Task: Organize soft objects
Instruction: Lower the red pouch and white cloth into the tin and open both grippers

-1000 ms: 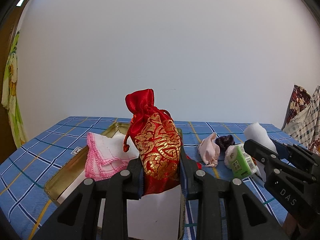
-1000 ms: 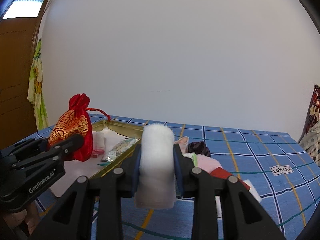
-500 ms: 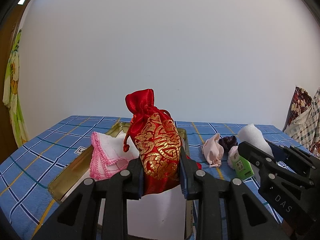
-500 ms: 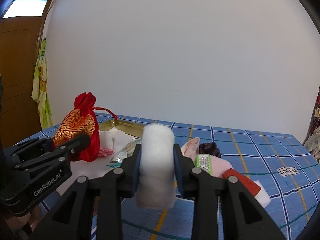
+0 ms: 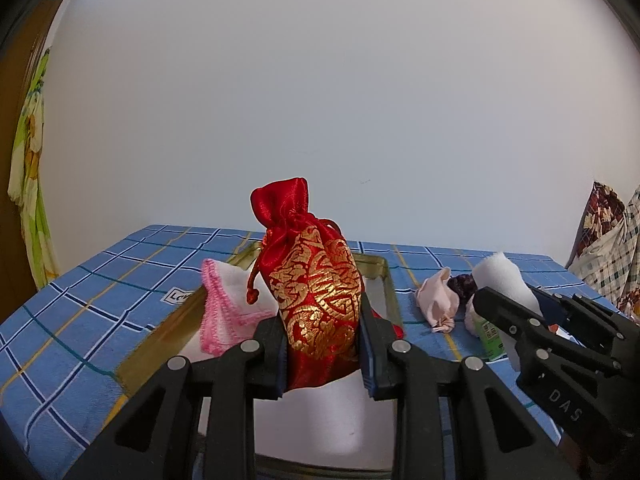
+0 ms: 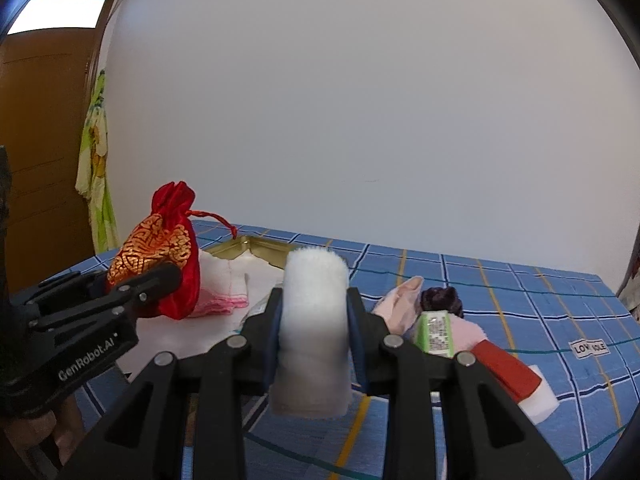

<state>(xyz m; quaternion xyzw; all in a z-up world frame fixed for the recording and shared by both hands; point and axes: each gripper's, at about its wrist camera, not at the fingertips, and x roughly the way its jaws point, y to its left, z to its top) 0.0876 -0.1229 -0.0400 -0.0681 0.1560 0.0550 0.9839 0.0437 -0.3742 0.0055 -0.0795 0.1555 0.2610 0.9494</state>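
My left gripper is shut on a red and gold drawstring pouch, held upright above the gold tin tray. A white cloth with pink trim lies in that tray. My right gripper is shut on a white fluffy roll, raised over the blue checked tablecloth just right of the tray. The right wrist view shows the pouch and left gripper at the left. The left wrist view shows the roll and right gripper at the right.
On the cloth lie a pale pink bundle, a dark purple scrunchie, a green packet, a pink cloth and a red and white block. A wrapped packet lies in the tray. A wall stands behind; a door is left.
The right wrist view has swung slightly left, so the pouch and the items on the cloth sit further right in it. Both grips are unchanged.
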